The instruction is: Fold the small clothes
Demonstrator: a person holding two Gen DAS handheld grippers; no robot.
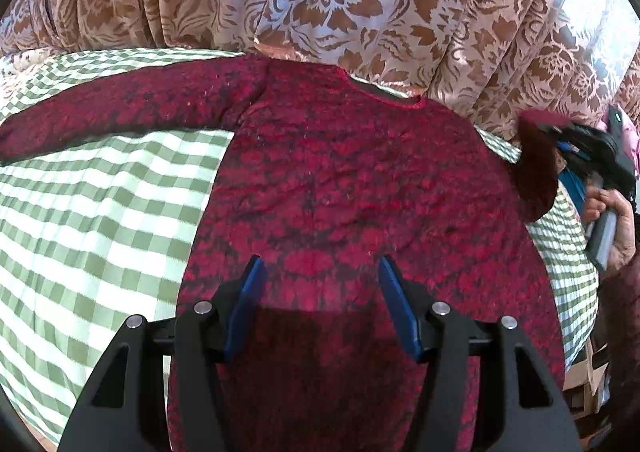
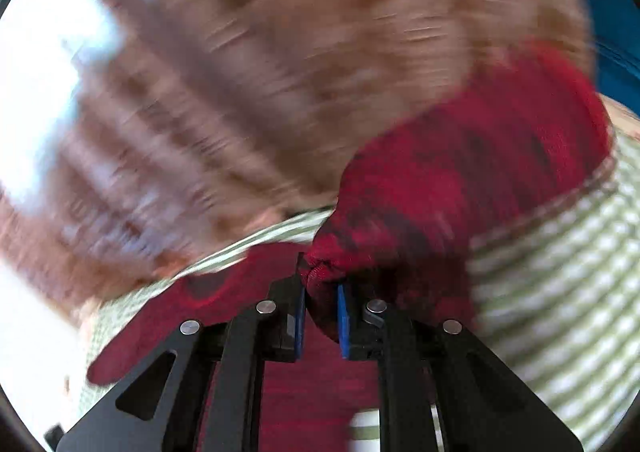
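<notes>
Nearest in the left wrist view, the left gripper (image 1: 320,272) hangs over the lower body of the red sweater (image 1: 340,180) with its blue pads well apart and nothing between them; the fabric lies untouched below. The sweater is spread flat, front down or up I cannot tell, on a green-and-white checked cover (image 1: 100,220), hem toward the camera and neckline (image 1: 384,96) at the far edge, close under a brown floral curtain (image 1: 360,4). One sleeve (image 1: 120,112) stretches out flat to the left. At the right edge the other sleeve is lifted off the cover, its cuff pinched in the right gripper (image 1: 560,136), which a hand (image 1: 616,220) carries.

The right wrist view, heavily blurred, shows the right gripper (image 2: 320,288) with its jaws nearly closed on that bunched cuff (image 2: 324,268).

The knit looks soft, fuzzy and light, so it should drape and sag instead of holding a crease. A cuff or hem edge likely gives the firmest grip; the open body would only bunch up.
</notes>
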